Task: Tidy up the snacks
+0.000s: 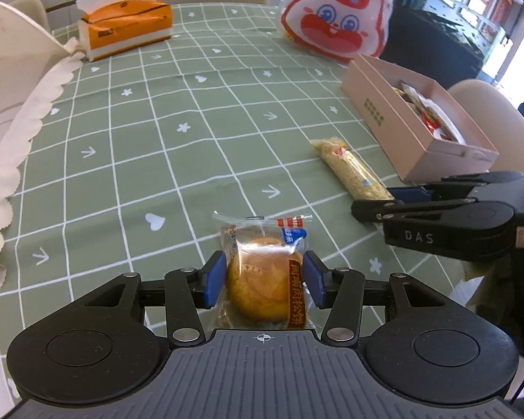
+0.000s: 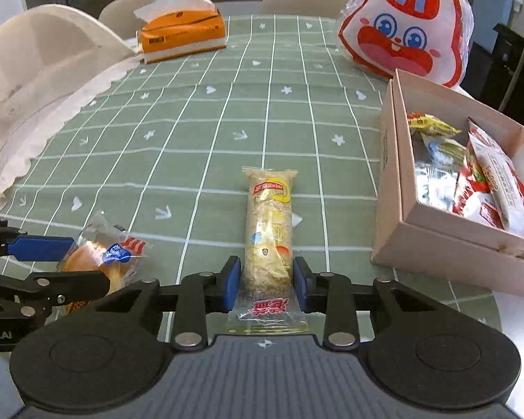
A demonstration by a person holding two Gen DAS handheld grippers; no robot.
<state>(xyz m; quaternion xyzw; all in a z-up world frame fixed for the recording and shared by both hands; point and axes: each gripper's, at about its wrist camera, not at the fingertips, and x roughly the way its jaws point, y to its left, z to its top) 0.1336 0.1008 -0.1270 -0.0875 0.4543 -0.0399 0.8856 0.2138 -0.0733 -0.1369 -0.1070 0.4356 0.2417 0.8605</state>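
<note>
My right gripper (image 2: 267, 284) pinches the long rice bar (image 2: 269, 230) low on the tablecloth (image 1: 157, 139); my left gripper (image 1: 265, 279) seemingly squeezes the round cake (image 1: 267, 279). Slick wrappers could slip before the pink box (image 2: 391, 174).

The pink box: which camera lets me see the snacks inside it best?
The right wrist view: the pink box sits close and open, its packets plain. The left wrist view shows it farther off and side-on, with only a strip of packets.
</note>
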